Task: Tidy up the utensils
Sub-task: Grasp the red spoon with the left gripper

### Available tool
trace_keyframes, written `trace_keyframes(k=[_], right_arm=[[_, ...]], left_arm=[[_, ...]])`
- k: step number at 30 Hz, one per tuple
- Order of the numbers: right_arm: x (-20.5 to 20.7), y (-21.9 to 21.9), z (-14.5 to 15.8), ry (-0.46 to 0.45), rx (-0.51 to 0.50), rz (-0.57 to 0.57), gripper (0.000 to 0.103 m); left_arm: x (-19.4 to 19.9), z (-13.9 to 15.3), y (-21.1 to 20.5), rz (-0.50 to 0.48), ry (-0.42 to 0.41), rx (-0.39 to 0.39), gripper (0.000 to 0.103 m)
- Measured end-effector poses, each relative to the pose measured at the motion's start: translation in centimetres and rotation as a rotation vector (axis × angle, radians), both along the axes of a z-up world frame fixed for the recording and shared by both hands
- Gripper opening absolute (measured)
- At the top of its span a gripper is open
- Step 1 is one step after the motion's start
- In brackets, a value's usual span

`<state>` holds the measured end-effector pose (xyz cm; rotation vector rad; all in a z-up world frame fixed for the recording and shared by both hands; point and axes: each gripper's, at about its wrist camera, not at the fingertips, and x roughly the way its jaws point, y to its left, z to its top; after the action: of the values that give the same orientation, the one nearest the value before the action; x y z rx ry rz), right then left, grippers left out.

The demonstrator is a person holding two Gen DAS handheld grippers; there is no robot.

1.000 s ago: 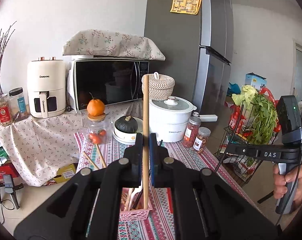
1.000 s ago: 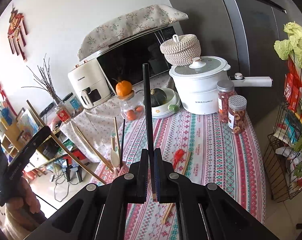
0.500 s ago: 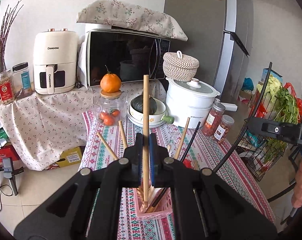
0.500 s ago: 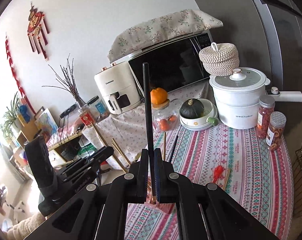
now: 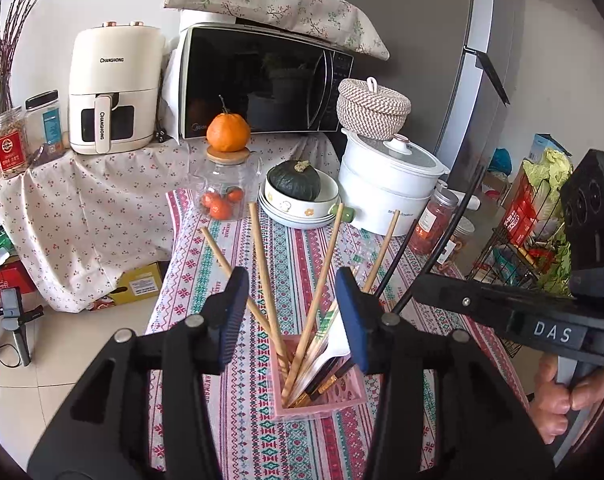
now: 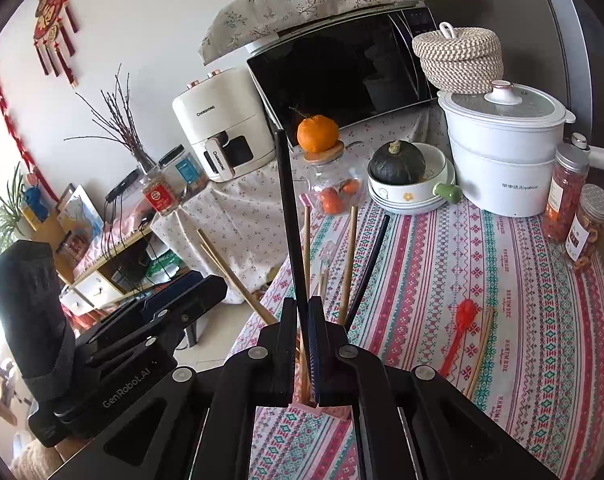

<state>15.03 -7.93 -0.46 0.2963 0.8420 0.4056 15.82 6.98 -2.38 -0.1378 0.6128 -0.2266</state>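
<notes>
Two tongs work over the pink holder (image 5: 322, 396) on the worktop (image 6: 502, 280). Our left tongs (image 5: 292, 316) stand apart above its wooden chopsticks (image 5: 318, 292); our right tongs (image 6: 301, 336) are clamped on a black chopstick (image 6: 288, 216), upright over the holder. We judge it light, stiff and slippery; grip mid-shaft.

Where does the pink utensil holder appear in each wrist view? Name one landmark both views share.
Left wrist view: pink utensil holder sits low centre on the striped cloth, between the open left gripper fingers.
Right wrist view: only a pink sliver shows below the right gripper.
Shared landmark: the orange on the glass jar.
</notes>
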Motion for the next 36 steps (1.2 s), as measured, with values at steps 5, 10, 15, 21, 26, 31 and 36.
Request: trace_keyframes(k=[5, 10, 15, 21, 26, 31, 36], right_arm=[[0.2, -1.4, -0.5, 0.048, 0.066, -0.013, 0.027], [-1.7, -5.7, 1.6, -0.006, 0.091, -0.076, 0.06], [-3.2, -11.8, 1.0, 0.035, 0.048, -0.2, 0.073], [-4.4, -17.1, -1.5, 0.142, -0.049, -0.32, 0.077], [-4.9, -19.9, -3.7, 0.228, -0.079, -0.372, 0.079], [-5.1, -22.4, -5.7, 0.306, -0.141, -0.442, 0.079], [-5.1, -24.0, -7.7, 0.37, -0.127, -0.464, 0.079]], left_arm=[[-0.5, -0.2, -0.3, 0.0, 0.043, 0.009, 0.077], [-1.4, -0.1, -1.7, -0.032, 0.096, 0.032, 0.084], [-2.7, 0.3, -4.9, -0.104, 0.123, 0.067, 0.095], [-3.0, -0.7, -11.3, -0.222, 0.151, 0.157, 0.096], [-0.5, -3.5, -16.8, -0.229, 0.278, 0.206, 0.096], [4.8, -7.3, -20.8, -0.157, 0.371, 0.244, 0.096], [10.8, -11.5, -21.8, -0.076, 0.473, 0.29, 0.069]])
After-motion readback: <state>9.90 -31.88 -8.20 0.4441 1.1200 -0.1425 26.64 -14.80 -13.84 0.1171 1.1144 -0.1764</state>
